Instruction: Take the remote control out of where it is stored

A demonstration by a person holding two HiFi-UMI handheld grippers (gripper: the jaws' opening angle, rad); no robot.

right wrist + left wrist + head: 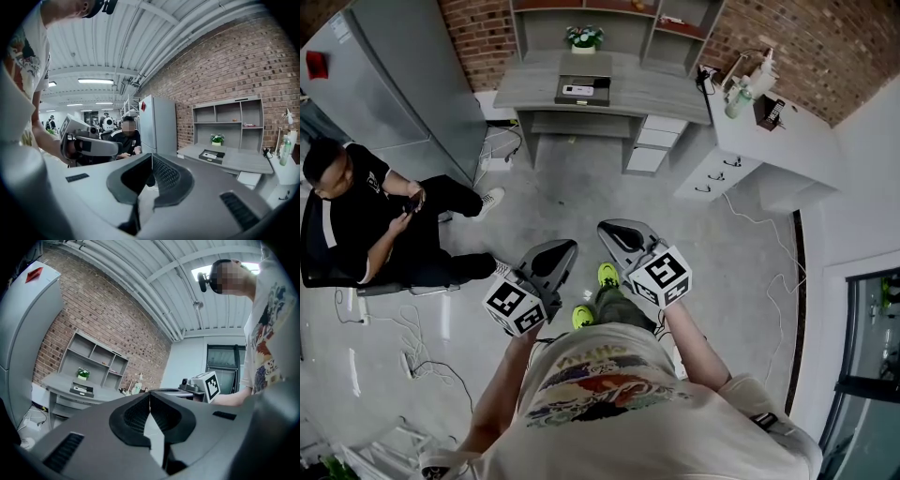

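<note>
Both pairs of jaws clenched, nothing between them; left gripper and right gripper side by side at lower centre; remote lies in a dark tray on the desk, top centre; a person sits at left.

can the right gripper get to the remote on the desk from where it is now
Probably not yet. The right gripper is shut, with a stretch of bare floor between it and the desk where the remote lies in a black tray. Nothing blocks the way; stepping closer should do.
</note>
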